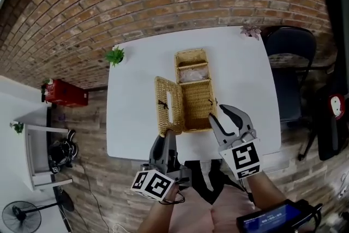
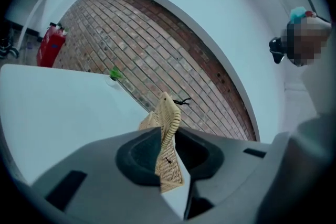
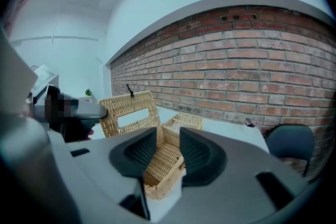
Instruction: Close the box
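Note:
A wicker box [image 1: 197, 100] lies open on the white table [image 1: 136, 112], with something white in its far compartment. Its lid [image 1: 168, 103] stands raised along the box's left side. My left gripper [image 1: 166, 136] is at the lid's near end. In the left gripper view the lid [image 2: 167, 123] passes between the jaws of the left gripper [image 2: 169, 147], against the left pad, with a sliver of table showing beside the right pad. My right gripper [image 1: 218, 113] hangs open over the box's near right corner. In the right gripper view the box [image 3: 163, 160] shows between the apart jaws of the right gripper [image 3: 168, 149], and the lid [image 3: 126, 113] rises at left.
A small green plant [image 1: 115, 55] stands at the table's far left corner and a pinkish one [image 1: 251, 30] at the far right. A dark chair [image 1: 292, 63] is to the right of the table. A red case [image 1: 65, 94] and a fan [image 1: 22, 216] are on the floor at left.

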